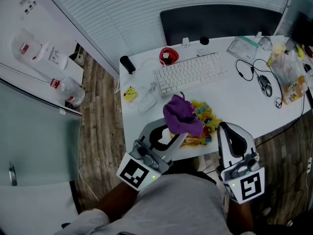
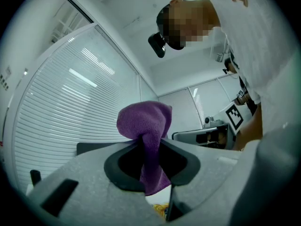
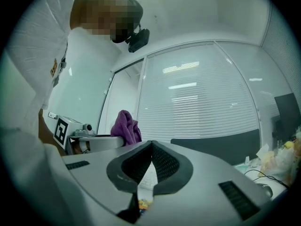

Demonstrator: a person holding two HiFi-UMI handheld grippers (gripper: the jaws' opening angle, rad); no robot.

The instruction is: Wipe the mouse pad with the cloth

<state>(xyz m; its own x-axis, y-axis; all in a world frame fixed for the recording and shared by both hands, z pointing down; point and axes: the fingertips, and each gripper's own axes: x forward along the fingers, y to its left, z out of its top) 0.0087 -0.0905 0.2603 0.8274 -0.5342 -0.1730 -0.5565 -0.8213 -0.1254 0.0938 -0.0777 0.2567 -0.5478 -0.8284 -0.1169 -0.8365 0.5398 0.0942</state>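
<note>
Pinching the cloth (image 1: pixel 182 115) between closed jaws, the left gripper (image 1: pixel 173 138) holds it up off the desk (image 1: pixel 244 112), pointing roughly level rather than down. That reads as a carry or ready pose, with no wiping contact yet. In the left gripper view the fabric is squeezed to a narrow neck between the dark pads. One bunch bulges above the jaws and a loose tail hangs below, so enough free cloth appears left to drag across a surface. It is purple, soft and fuzzy, like a small towel, and it crumples easily. The mouse pad (image 1: pixel 206 119) lies flat near the desk's front edge, just below the keyboard (image 1: pixel 190 73) and partly hidden under the raised cloth. It looks thin, with a busy yellow printed top. The right gripper (image 1: pixel 226 131) sits just beside the pad on the other side, its jaws shut with nothing between them. It seems placed to steady the pad if it slides. Its ribbed dark pads meet at the tips, set in a smooth grey shell.
</note>
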